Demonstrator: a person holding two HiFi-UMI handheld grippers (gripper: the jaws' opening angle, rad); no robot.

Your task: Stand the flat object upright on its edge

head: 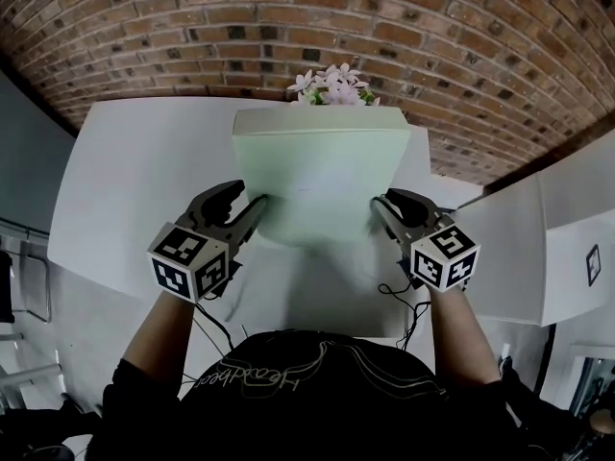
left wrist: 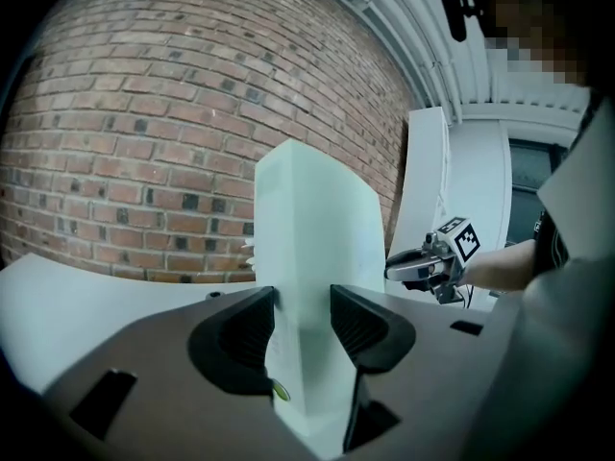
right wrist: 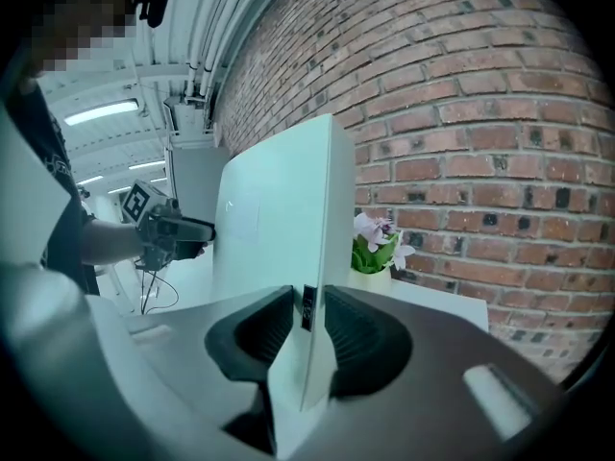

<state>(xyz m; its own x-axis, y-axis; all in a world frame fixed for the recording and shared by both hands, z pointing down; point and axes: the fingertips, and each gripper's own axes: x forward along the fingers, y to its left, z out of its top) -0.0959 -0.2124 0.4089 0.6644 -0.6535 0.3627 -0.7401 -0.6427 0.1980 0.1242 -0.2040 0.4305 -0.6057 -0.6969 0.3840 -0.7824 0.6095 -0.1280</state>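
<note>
A large flat pale box (head: 317, 171) is raised steeply over the white table (head: 144, 181), its broad face towards me and its top edge at the far side. My left gripper (head: 255, 205) holds its lower left side, my right gripper (head: 380, 205) its lower right side. In the left gripper view the box (left wrist: 312, 229) fills the gap between both pads of my left gripper (left wrist: 303, 320). In the right gripper view the box's thin edge (right wrist: 309, 257) sits pinched in my right gripper (right wrist: 307, 320). Whether the lower edge rests on the table is hidden.
A small pot of pink flowers (head: 332, 86) stands just behind the box at the table's far edge, against the brick wall (head: 307, 17). A second white surface (head: 538, 248) lies at the right. Loose cables (head: 404, 305) trail near the table's front edge.
</note>
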